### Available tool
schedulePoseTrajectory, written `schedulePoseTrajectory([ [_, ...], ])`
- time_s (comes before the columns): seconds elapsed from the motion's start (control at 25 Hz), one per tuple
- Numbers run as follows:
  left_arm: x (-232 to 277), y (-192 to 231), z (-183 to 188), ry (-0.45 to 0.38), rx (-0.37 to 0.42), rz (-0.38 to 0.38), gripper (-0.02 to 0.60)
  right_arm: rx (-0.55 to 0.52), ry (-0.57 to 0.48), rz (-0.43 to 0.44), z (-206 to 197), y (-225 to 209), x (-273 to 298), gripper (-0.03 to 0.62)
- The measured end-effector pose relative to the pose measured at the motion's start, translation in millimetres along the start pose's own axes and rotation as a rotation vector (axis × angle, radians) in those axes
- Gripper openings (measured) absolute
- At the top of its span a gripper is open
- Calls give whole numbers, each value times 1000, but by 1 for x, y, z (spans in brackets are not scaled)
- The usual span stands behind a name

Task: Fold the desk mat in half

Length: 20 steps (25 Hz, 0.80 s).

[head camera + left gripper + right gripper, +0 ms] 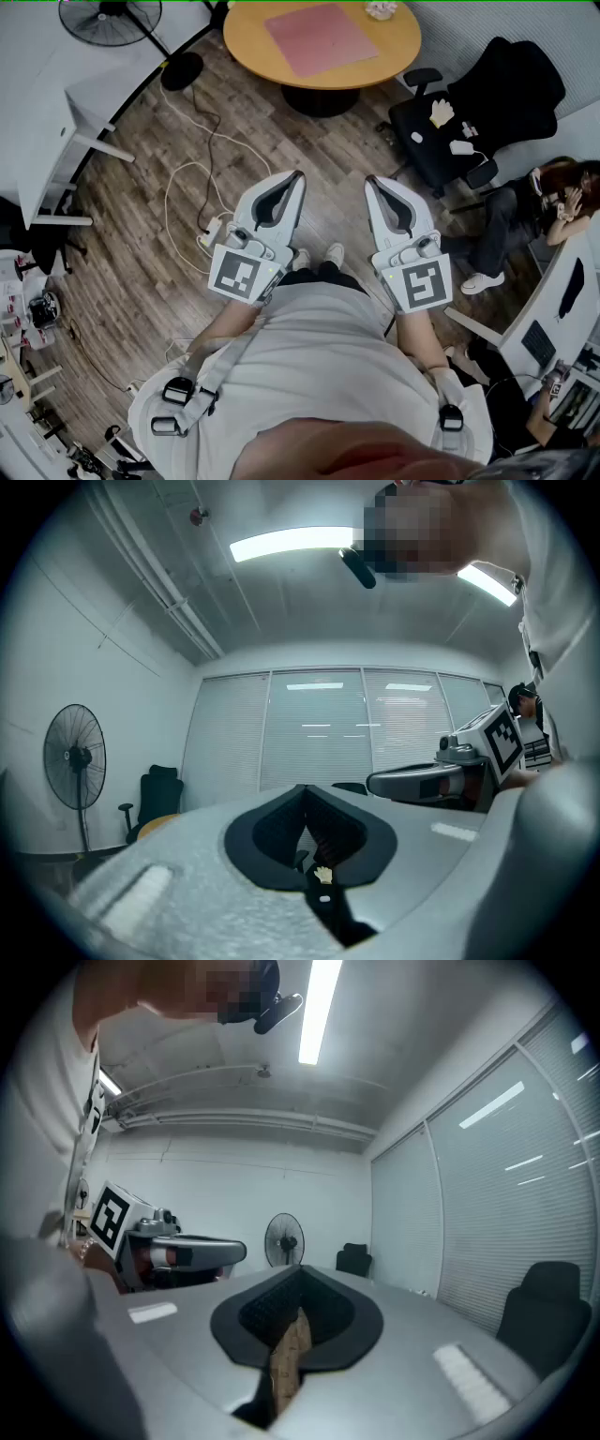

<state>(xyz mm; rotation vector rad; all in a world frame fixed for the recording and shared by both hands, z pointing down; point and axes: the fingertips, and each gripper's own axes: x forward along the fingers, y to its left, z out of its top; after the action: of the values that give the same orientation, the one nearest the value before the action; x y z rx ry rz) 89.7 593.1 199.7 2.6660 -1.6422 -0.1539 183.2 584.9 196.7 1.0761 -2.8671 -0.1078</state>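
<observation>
In an office with a wooden floor [141, 244], the pink desk mat [321, 37] is laid flat on the round counter [246, 42], well apart from the claws. The left claw [299, 174] and the right claw [371, 179] are closed, with nothing held.

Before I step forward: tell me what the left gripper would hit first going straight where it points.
Probably nothing near: the left gripper is level, and its own view ends at the window blinds; depth unclear.

desk mat [321, 37] | pink, rectangular | flat, unfolded | on round wooden table [246, 44]
</observation>
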Motion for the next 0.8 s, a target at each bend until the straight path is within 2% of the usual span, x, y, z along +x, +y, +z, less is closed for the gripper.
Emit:
schedulePoseTrajectory([
  [0.24, 35, -6, -2, 13, 5, -1, 6, -19, 9, 8, -2, -29, -3, 5],
  [0.56, 77, -21, -8, 10, 16, -1, 6, 17, -15, -7, -7, -76, -7, 5],
  [0.8, 97, -13, -11, 21, 14, 20, 6, 0, -13, 3, -7, -97, 6, 5],
])
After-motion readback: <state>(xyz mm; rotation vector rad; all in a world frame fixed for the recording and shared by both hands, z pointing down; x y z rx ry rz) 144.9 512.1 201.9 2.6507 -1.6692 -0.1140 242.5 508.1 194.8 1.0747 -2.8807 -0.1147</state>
